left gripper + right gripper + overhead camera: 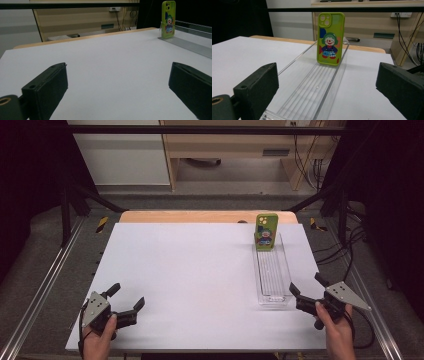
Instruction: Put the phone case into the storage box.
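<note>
Both grippers, left [128, 299] and right [306, 286], gape wide before the wordless clown phone case [330, 38].

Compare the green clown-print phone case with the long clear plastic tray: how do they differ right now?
The green clown-print phone case stands upright; the long clear plastic tray lies flat on the white table. The case is opaque and brightly printed; the tray is see-through with a ribbed floor. The case is short and occupies just the tray's far end, while the tray reaches toward the right gripper. Neither is held.
</note>
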### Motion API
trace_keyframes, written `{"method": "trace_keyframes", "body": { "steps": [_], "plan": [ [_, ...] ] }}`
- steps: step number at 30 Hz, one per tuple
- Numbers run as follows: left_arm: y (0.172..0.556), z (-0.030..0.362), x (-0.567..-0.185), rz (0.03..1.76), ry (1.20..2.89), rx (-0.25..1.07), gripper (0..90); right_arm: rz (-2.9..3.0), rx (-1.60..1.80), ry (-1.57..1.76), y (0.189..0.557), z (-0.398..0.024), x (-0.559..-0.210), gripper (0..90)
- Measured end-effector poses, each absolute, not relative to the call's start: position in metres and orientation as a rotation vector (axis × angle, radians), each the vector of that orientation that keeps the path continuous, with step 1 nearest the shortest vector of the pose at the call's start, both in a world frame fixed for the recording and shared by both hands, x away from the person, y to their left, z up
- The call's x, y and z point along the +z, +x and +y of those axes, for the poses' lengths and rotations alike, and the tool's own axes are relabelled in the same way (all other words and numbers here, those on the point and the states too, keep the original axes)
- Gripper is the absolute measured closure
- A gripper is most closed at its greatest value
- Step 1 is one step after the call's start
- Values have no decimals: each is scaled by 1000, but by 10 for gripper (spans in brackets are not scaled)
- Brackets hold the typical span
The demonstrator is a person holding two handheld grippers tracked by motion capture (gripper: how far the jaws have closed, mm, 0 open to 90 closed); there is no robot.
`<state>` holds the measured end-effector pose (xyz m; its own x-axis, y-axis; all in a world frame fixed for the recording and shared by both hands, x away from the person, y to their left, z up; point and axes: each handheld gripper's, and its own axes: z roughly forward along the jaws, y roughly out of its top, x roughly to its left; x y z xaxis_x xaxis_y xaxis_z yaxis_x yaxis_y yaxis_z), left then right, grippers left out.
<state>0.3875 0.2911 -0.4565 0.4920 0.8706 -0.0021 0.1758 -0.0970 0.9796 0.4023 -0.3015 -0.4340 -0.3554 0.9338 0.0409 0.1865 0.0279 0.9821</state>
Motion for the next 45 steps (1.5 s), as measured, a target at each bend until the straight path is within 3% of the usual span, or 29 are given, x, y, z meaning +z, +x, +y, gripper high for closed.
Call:
{"method": "trace_keyframes", "body": {
  "steps": [45],
  "plan": [
    [391,288,-460,904,1606,724,18,1636,1479,981,411,-272,-464,45]
  ]
}}
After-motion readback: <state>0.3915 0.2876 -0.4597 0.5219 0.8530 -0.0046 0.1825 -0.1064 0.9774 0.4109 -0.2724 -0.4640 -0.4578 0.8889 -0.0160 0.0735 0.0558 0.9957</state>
